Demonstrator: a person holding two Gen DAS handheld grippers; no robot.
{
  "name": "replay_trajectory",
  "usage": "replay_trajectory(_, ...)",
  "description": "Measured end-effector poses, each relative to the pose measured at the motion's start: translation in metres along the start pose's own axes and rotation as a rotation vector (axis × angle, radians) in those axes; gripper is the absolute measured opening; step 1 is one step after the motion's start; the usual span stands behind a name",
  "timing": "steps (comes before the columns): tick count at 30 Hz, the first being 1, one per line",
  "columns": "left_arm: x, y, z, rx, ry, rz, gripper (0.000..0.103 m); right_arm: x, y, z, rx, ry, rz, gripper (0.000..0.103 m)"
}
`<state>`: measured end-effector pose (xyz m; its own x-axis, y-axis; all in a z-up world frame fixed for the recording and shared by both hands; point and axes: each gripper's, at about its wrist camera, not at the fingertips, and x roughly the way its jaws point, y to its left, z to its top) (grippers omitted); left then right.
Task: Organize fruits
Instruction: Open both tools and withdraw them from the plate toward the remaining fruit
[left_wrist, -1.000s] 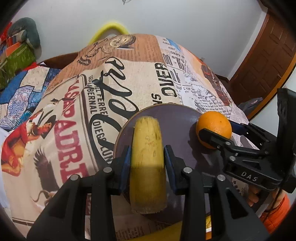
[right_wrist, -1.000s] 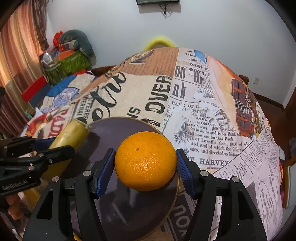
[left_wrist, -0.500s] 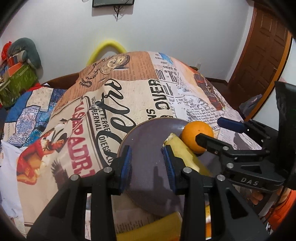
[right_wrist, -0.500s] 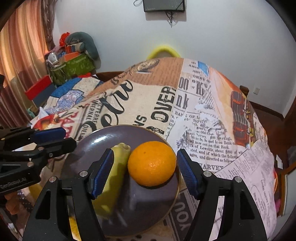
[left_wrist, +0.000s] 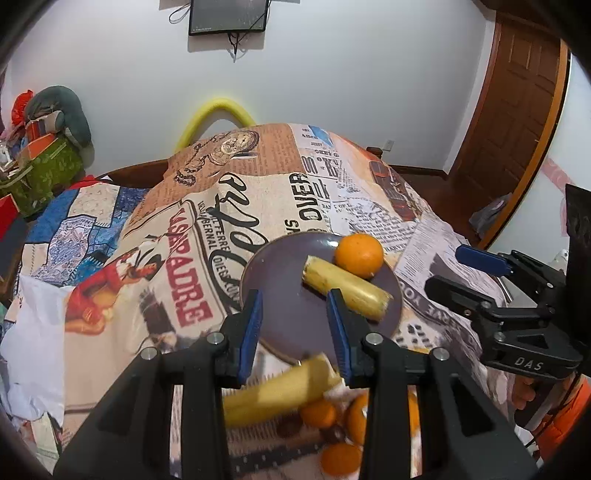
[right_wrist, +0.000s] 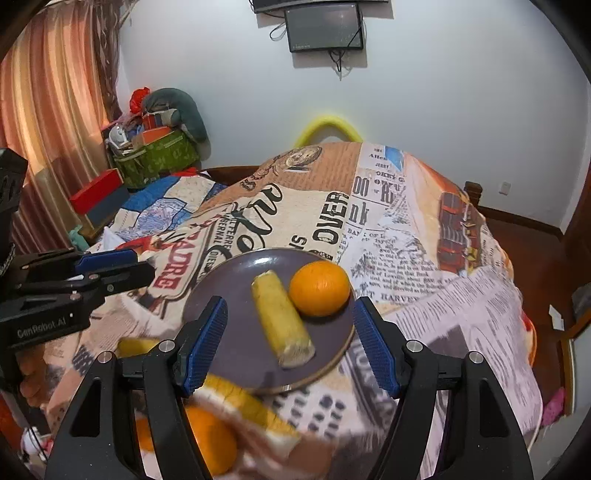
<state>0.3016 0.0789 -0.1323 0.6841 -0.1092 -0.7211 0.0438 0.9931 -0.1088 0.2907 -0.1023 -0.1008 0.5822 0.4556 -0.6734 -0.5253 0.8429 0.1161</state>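
Note:
A dark purple plate (left_wrist: 280, 314) (right_wrist: 225, 291) lies on the newspaper-print cloth. On it lie a short yellow banana piece (left_wrist: 345, 286) (right_wrist: 282, 321) and an orange (left_wrist: 359, 254) (right_wrist: 319, 288), touching each other. My left gripper (left_wrist: 295, 328) is open and empty, just near the plate's near edge. My right gripper (right_wrist: 290, 343) is open and empty, above the plate's near edge. Each gripper shows in the other's view, the right gripper (left_wrist: 476, 273) and the left gripper (right_wrist: 110, 266).
Near me, below the grippers, lie another banana piece (left_wrist: 273, 395) (right_wrist: 243, 398) and several oranges (left_wrist: 340, 458) (right_wrist: 210, 439), blurred. The cloth-covered table (left_wrist: 236, 206) drops off at its far and right edges. A cluttered bed (right_wrist: 155, 206) is at the left.
Both grippers let go of their fruit and pulled back and up. The banana piece and orange now lie on the plate. More fruit has come into view below.

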Motion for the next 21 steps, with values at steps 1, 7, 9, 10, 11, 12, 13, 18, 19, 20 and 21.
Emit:
replay_trajectory(1, -0.005, -0.001, -0.003, 0.000, 0.000, -0.001, 0.036, -0.005, 0.002, -0.003, -0.002, -0.003, -0.002, 0.068)
replay_trajectory(7, -0.038, -0.009, -0.030, 0.004, -0.001, -0.014, 0.036, -0.038, 0.010, -0.025, 0.004, -0.015, -0.010, 0.073)
replay_trajectory(9, -0.046, -0.012, -0.039, 0.010, 0.002, -0.011, 0.036, -0.046, 0.011, -0.034, 0.011, -0.016, -0.014, 0.074)
replay_trajectory(10, -0.050, -0.013, -0.044, 0.012, 0.004, -0.011, 0.036, -0.050, 0.013, -0.039, 0.012, -0.017, -0.019, 0.074)
replay_trajectory(11, -0.054, -0.014, -0.049, 0.014, 0.009, -0.012, 0.036, -0.053, 0.014, -0.042, 0.014, -0.017, -0.022, 0.075)
replay_trajectory(12, -0.057, -0.015, -0.054, 0.015, 0.013, -0.013, 0.036, -0.058, 0.015, -0.047, 0.019, -0.015, -0.020, 0.075)
replay_trajectory(13, -0.060, -0.016, -0.059, 0.016, 0.017, -0.013, 0.036, -0.061, 0.016, -0.052, 0.022, -0.013, -0.017, 0.077)
replay_trajectory(18, -0.067, -0.019, -0.085, 0.033, 0.051, -0.015, 0.037, -0.074, 0.027, -0.073, 0.024, 0.009, -0.003, 0.081)
replay_trajectory(19, -0.067, -0.020, -0.090, 0.035, 0.059, -0.014, 0.037, -0.075, 0.029, -0.077, 0.020, 0.014, -0.005, 0.081)
replay_trajectory(20, -0.067, -0.021, -0.096, 0.038, 0.069, -0.011, 0.038, -0.074, 0.033, -0.082, 0.012, 0.022, -0.009, 0.082)
replay_trajectory(21, -0.066, -0.021, -0.101, 0.039, 0.078, -0.010, 0.039, -0.075, 0.036, -0.087, 0.006, 0.027, -0.013, 0.083)
